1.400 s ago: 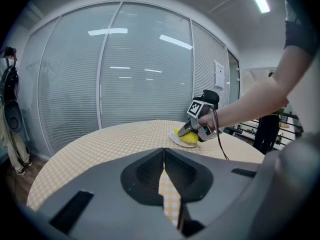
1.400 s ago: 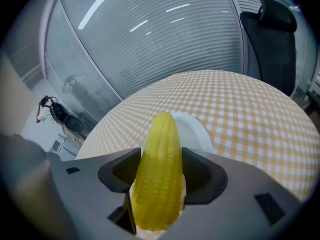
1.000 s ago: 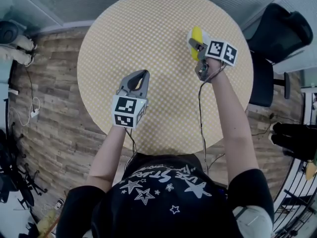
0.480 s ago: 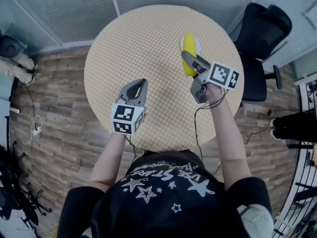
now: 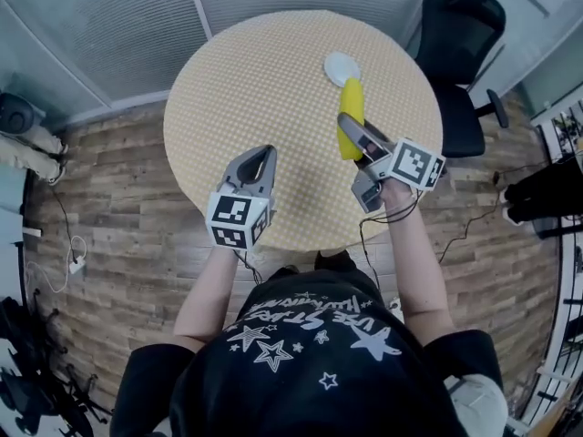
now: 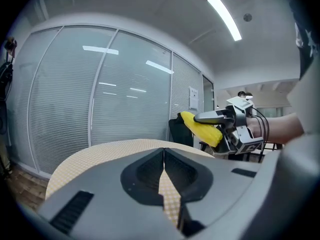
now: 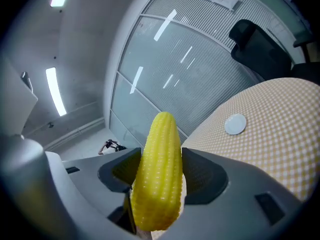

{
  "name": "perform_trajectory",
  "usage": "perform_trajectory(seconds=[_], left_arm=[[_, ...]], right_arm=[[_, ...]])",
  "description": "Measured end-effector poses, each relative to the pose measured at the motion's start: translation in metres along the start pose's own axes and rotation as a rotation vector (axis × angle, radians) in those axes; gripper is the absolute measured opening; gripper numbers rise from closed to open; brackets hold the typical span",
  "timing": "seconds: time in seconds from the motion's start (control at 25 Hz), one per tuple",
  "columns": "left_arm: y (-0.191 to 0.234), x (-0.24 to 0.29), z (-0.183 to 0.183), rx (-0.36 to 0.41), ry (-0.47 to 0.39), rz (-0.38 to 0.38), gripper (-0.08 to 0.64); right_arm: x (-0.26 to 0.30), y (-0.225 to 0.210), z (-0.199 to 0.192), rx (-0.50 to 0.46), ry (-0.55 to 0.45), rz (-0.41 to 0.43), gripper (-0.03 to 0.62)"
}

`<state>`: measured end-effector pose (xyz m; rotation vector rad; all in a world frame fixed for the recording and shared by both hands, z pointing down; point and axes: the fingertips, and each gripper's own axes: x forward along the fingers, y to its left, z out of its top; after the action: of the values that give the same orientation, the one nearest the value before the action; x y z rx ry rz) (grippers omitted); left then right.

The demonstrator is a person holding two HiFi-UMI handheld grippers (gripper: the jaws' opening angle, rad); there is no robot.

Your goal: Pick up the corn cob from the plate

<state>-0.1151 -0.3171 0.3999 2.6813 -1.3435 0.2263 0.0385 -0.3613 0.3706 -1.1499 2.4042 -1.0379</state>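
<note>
Yellow corn cob (image 5: 351, 127), clamped between jaws, is apart from the white plate (image 5: 342, 67).

Left gripper (image 5: 262, 156) jaws together; right gripper (image 5: 346, 124), apparently aloft, clamped (on corn cob (image 7: 159, 174)).

My head camera sits high above the round table (image 5: 264, 71) and looks almost straight down, both arms in frame. The camera on the left gripper (image 5: 264, 150) rides low, close behind its jaws, and faces level across the tabletop to the glass wall (image 6: 125, 94), with the right gripper (image 6: 200, 123) at its right. The right gripper's camera looks along the corn cob (image 7: 157, 174), very near, towards the plate (image 7: 234, 124). All three views share the tabletop.
</note>
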Motion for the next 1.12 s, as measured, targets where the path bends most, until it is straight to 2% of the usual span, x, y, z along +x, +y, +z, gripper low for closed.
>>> perform_trajectory(seconds=[0.28, 0.52, 0.68, 0.84, 1.12], left_arm=[[-0.025, -0.029, -0.023, -0.008, 0.030, -0.078, 0.011], [-0.045, -0.038, -0.030, -0.013, 0.034, -0.076, 0.011], [-0.060, -0.051, -0.027, -0.008, 0.030, -0.056, 0.011], [-0.085, -0.066, -0.028, -0.021, 0.038, -0.036, 0.011], [-0.159, -0.095, -0.028, -0.034, 0.030, -0.033, 0.011]], right_arm=[[-0.055, 0.017, -0.041, 0.055, -0.078, -0.007, 0.253], [-0.083, 0.017, -0.052, 0.114, -0.131, 0.037, 0.253], [-0.100, 0.030, -0.061, 0.086, -0.114, 0.076, 0.253], [-0.127, 0.037, -0.076, 0.020, -0.090, 0.056, 0.253], [-0.195, 0.055, -0.093, -0.057, -0.046, 0.084, 0.253]])
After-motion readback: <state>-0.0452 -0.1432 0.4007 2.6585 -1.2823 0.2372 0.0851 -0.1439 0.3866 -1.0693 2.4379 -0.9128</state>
